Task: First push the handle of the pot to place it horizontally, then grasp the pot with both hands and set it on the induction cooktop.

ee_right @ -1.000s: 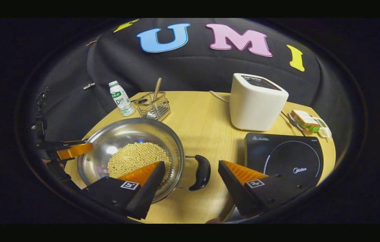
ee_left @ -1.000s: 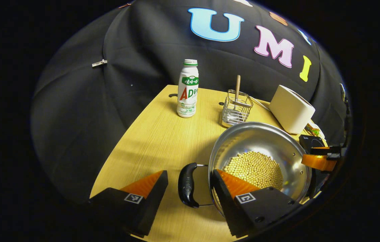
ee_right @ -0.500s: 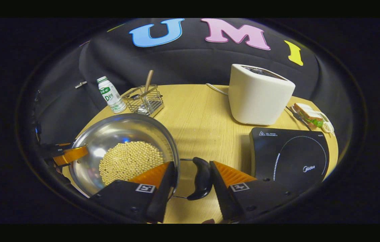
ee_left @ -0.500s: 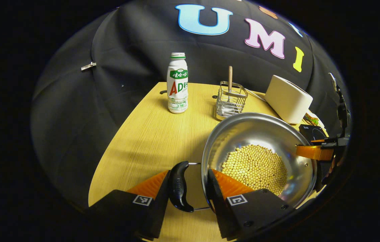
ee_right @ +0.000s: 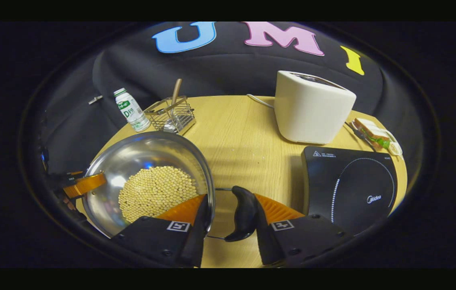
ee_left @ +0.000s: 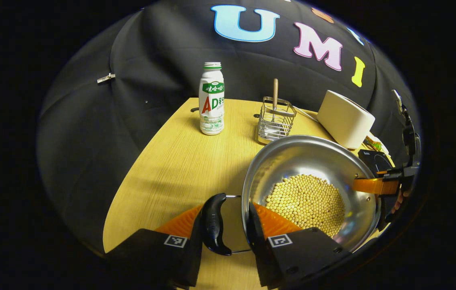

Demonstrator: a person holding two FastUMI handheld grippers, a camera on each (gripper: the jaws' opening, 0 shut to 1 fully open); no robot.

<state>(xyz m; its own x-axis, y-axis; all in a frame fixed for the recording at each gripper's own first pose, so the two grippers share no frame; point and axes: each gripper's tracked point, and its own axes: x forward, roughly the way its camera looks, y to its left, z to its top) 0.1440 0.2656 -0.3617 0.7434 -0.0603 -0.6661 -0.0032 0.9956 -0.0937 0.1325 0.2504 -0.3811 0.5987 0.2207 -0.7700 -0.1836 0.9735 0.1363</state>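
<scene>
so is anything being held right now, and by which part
The pot: left claw and right claw each clamp a black side handle together with the wall beside it, one finger outside the handle, one inside the pot.

The pot (ee_right: 147, 161) is shiny polished metal with glossy black plastic handles (ee_right: 245, 212). The table (ee_right: 240, 137) shows matt pale wood grain. The cooktop (ee_right: 353, 185) is smooth black glass. The basket (ee_left: 274, 125) is bright wire.
</scene>
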